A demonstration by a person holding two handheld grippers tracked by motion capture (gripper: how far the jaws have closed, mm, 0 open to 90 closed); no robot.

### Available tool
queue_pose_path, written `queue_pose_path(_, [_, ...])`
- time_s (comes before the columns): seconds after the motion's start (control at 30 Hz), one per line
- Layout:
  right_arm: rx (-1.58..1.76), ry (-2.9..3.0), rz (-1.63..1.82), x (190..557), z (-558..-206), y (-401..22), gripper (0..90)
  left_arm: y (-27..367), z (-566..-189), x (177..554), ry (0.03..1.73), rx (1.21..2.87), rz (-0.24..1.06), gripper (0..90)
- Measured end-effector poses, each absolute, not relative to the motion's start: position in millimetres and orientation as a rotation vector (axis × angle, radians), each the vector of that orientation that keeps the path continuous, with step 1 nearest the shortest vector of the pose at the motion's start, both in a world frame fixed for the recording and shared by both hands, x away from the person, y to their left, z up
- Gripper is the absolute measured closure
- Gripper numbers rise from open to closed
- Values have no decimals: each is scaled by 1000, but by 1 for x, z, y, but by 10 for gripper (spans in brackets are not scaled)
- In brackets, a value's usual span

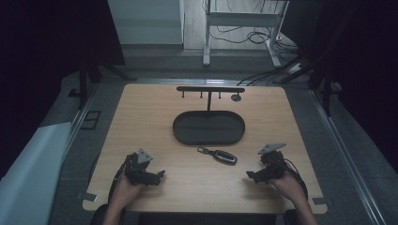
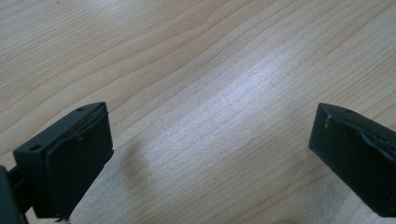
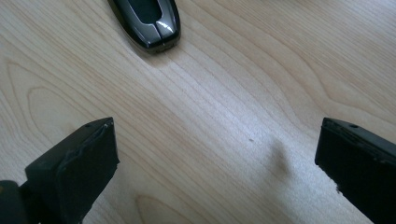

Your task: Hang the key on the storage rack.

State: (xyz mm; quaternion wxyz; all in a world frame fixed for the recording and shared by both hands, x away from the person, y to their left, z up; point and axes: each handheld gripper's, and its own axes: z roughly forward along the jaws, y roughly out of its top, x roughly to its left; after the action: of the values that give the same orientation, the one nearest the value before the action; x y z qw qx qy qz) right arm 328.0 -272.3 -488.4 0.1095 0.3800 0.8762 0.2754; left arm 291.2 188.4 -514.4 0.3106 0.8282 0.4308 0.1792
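A dark car key fob (image 1: 223, 156) with a small ring lies on the wooden table (image 1: 141, 126), just in front of a black oval tray (image 1: 209, 128). Behind the tray stands a black hook rack (image 1: 210, 89). My left gripper (image 1: 161, 175) rests near the front left of the table, jaws wide apart over bare wood (image 2: 210, 116). My right gripper (image 1: 249, 175) sits at the front right, also open. Beyond its jaws, the end of the key fob (image 3: 152, 21) lies some way ahead and apart from them.
A small round dark object (image 1: 236, 97) lies by the rack's right end. The table edge runs close in front of both hands. White desk legs and cables (image 1: 253, 33) stand on the floor beyond the table.
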Motion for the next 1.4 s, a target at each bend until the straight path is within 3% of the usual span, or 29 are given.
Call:
queue_pose_path(0.57, [1089,2665,702,350,-476,-248,1,189,-514,291,1138,2188,473,0])
queue_pose_path(1.17, [878,2825,502,374,-471,-218,126,189,-514,291,1136,2192,471,0])
queue_pose_path(1.4, [837,2864,439,380,-471,-210,136,189,-514,291,1135,2193,471,0])
